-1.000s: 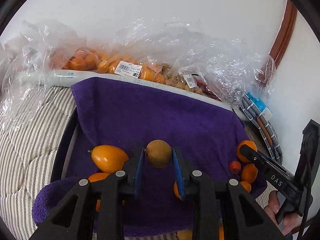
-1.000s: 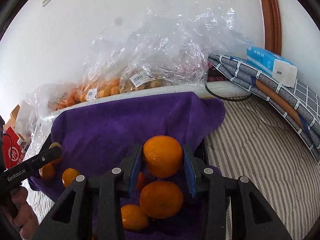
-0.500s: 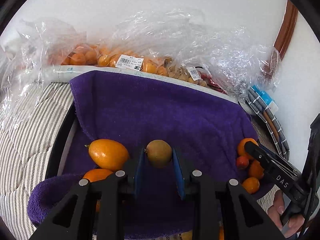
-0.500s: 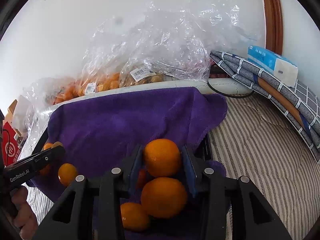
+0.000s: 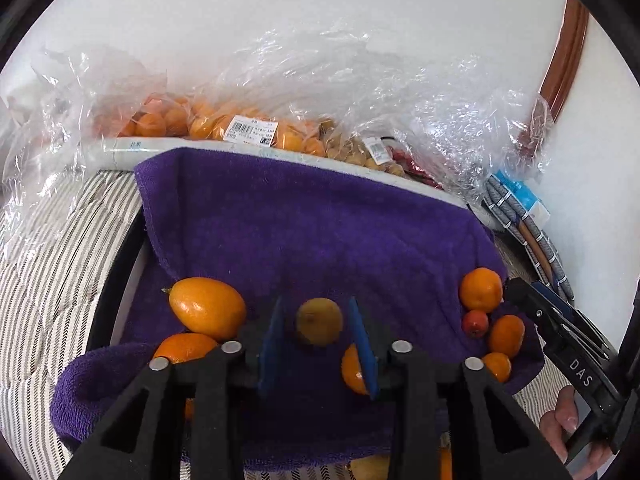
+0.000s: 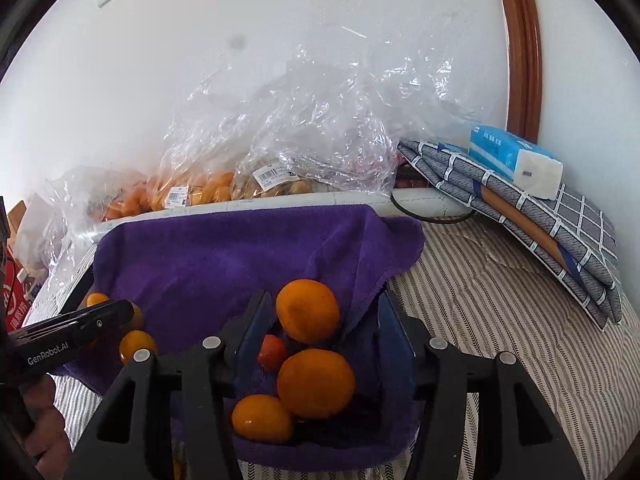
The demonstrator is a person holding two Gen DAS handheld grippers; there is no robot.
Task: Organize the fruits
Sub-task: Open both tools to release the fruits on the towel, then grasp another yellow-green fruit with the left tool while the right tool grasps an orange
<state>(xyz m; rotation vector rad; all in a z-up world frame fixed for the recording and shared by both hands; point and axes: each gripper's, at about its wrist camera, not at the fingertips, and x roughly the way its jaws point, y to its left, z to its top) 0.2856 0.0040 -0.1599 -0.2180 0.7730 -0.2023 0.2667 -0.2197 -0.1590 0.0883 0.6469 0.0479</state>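
Fruit here is small, round and light, firm under a smooth skin that could slip, so each piece is best taken across its widest part between the flat pads, gently. From left to right in the left wrist view, on the purple towel (image 5: 304,232): an oval orange fruit (image 5: 207,307) with a second orange one just below it, then a dull yellow-brown fruit (image 5: 319,321) between the fingers of the left gripper (image 5: 318,346), whose jaws have just been opening and now stand slightly off it. A half-hidden orange piece sits by the right finger. At the far right is a cluster: three oranges and one small red fruit (image 5: 475,323). In the right wrist view the right gripper (image 6: 326,340) has just been opening too; its jaws stand wide around a mandarin (image 6: 307,311) that rests on the towel.
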